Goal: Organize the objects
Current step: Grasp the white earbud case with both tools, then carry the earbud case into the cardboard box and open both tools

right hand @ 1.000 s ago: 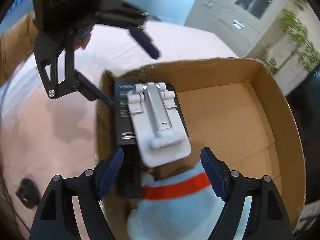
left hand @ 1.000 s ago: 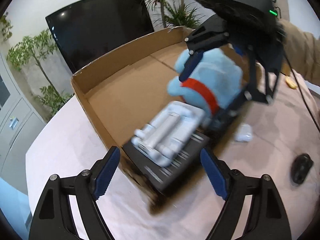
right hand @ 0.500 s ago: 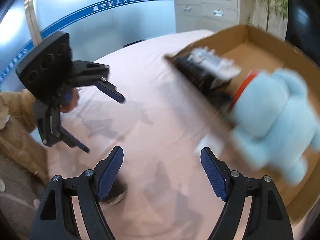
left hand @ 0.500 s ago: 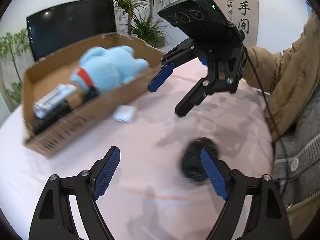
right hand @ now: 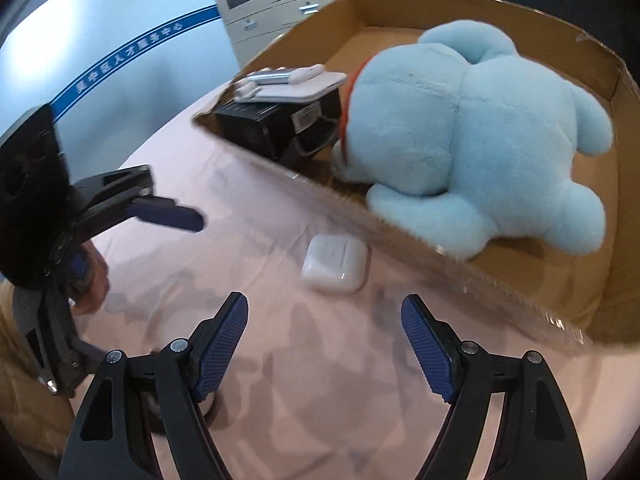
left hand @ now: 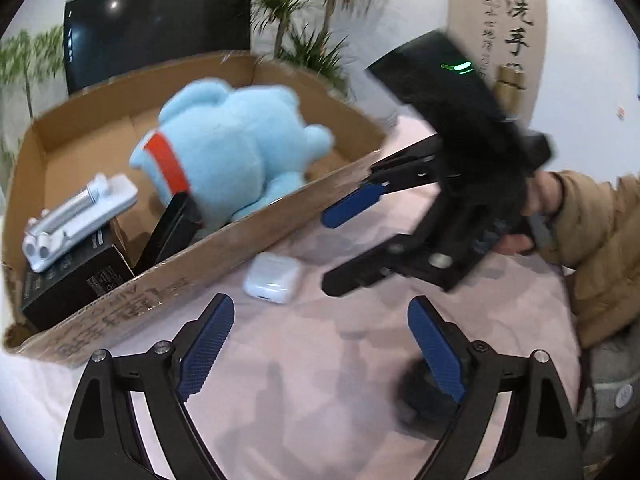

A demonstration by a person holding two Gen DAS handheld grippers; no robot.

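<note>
White and rounded, the earbud case lies on the pink tablecloth just outside the cardboard box, close against its near wall. From the left gripper, whose jaws have just been opening with nothing between them, the case sits ahead and slightly left. From the right gripper, fingers spread and empty, it lies straight ahead between the tips, long side across the gap; the right hand looks better placed.

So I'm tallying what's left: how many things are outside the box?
2: earbud case beside the box; a dark thing behind the left gripper's right finger.
</note>
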